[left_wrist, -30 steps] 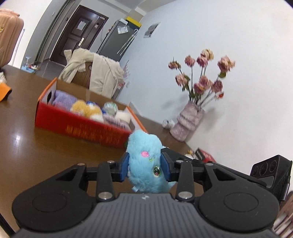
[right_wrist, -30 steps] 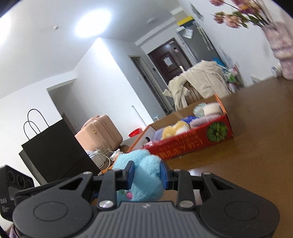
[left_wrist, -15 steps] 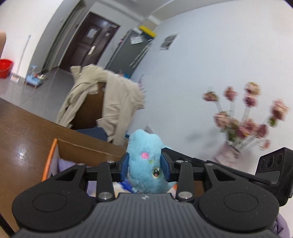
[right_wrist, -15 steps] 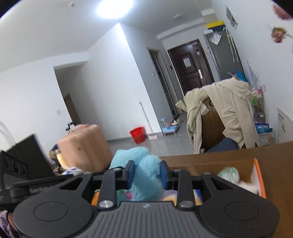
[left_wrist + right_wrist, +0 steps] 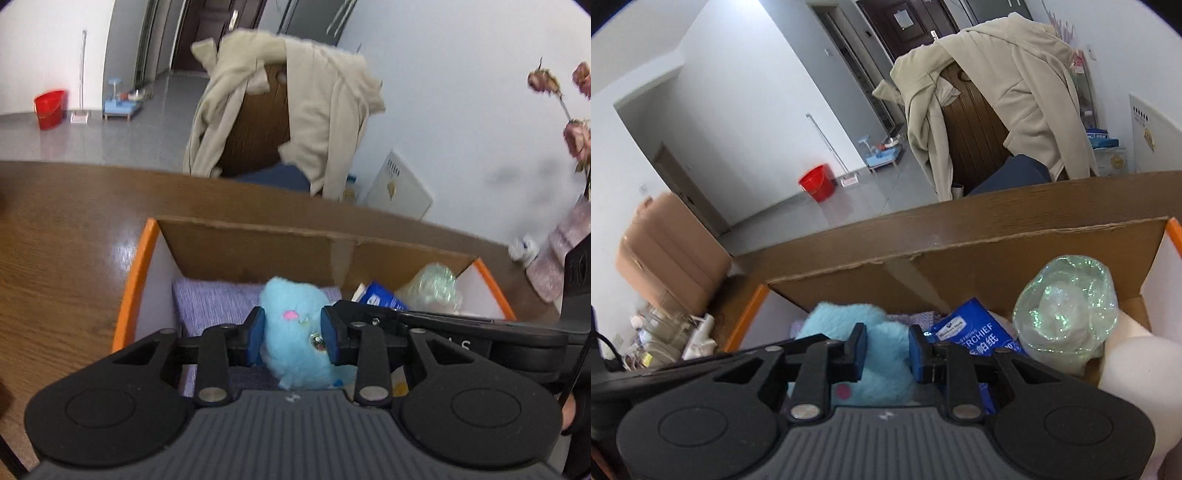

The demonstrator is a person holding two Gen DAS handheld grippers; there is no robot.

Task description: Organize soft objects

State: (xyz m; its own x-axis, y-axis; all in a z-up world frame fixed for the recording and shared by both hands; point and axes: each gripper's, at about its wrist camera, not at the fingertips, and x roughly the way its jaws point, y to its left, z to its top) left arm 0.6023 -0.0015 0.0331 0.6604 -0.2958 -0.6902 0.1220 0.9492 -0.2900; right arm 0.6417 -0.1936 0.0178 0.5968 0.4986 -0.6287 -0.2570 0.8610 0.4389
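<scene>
Left claw [image 5: 291, 334] pinches the blue plush toy [image 5: 295, 317] across its middle, blue pads sunk into the fur. Right claw [image 5: 884, 354] grips the same toy [image 5: 871, 350] from the other side, jaws pressed in. Toy hangs over the box [image 5: 255, 240], above the purple cloth [image 5: 214, 299] at its left end; whether it touches the cloth, hard to say. Looks light, squashy, fur probably slippery; a mid-body pinch suits it. Beside it a blue tissue packet [image 5: 971, 332], print partly readable: "ERCHIEF", plus Chinese characters. Glittery wrapped ball [image 5: 1067, 310] beyond. Box sits on the wooden table [image 5: 66, 229].
</scene>
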